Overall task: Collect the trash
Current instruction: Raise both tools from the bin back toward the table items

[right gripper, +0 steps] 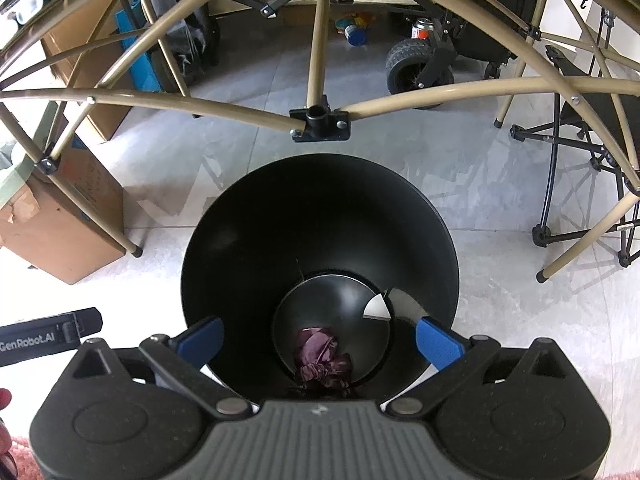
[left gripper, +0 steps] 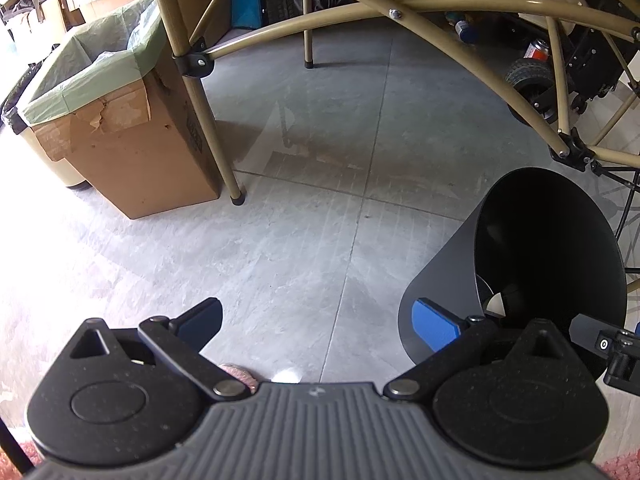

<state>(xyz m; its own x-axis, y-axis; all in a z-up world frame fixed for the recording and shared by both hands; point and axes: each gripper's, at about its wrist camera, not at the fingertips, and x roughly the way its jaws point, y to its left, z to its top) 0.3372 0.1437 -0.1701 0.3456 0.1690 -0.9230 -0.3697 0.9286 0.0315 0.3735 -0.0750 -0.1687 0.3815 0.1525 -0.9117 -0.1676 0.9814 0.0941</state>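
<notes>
The right gripper (right gripper: pixel 318 342) hangs over the mouth of a black waste bin (right gripper: pixel 248 240), fingers spread wide and empty. At the bin's bottom lie a crumpled purple wrapper (right gripper: pixel 322 360) and, to its right, a white paper scrap (right gripper: pixel 376 307). The left gripper (left gripper: pixel 318 326), just left of the bin, is also wide and empty above grey floor tiles (left gripper: pixel 304 220). A lined cardboard box (left gripper: pixel 132 152) stands far left.
</notes>
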